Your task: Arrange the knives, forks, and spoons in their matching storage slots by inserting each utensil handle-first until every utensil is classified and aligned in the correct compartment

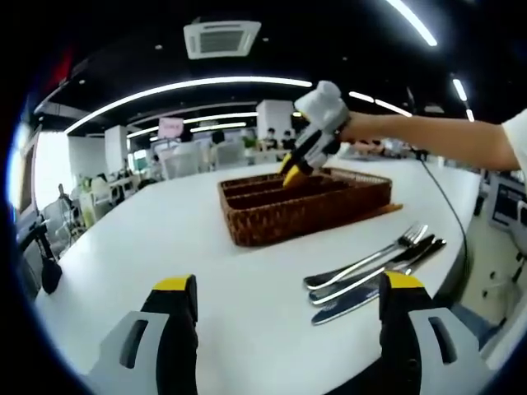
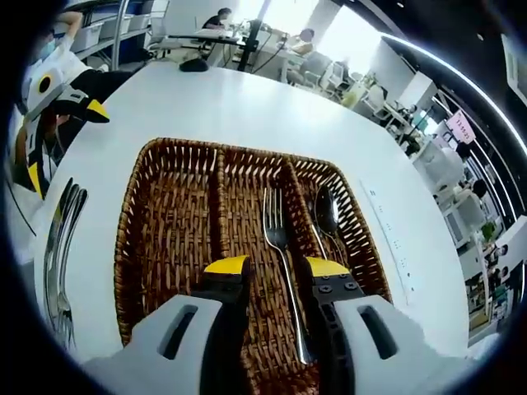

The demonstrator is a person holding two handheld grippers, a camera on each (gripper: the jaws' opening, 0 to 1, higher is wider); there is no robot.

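Note:
A brown wicker tray [image 2: 165, 239] with three long compartments lies under my right gripper [image 2: 277, 267]. A fork [image 2: 275, 226] lies in the middle compartment, its handle running between the jaws, which stand apart and clear of it. A spoon [image 2: 327, 210] rests in the right compartment; the left one holds nothing. Loose forks and knives [image 2: 58, 255] lie on the white table beside the tray. From the left gripper view, the tray [image 1: 272, 218] is ahead, the right gripper [image 1: 306, 156] hangs over it, and the loose cutlery [image 1: 375, 263] lies to the right. My left gripper [image 1: 288, 284] is open above the table.
The round white table [image 1: 165, 222] curves off at its edges. A person's bare arm [image 1: 428, 136] reaches in from the right. The left gripper [image 2: 58, 103] sits at the table's edge. Office desks and seated people [image 2: 222, 20] fill the background.

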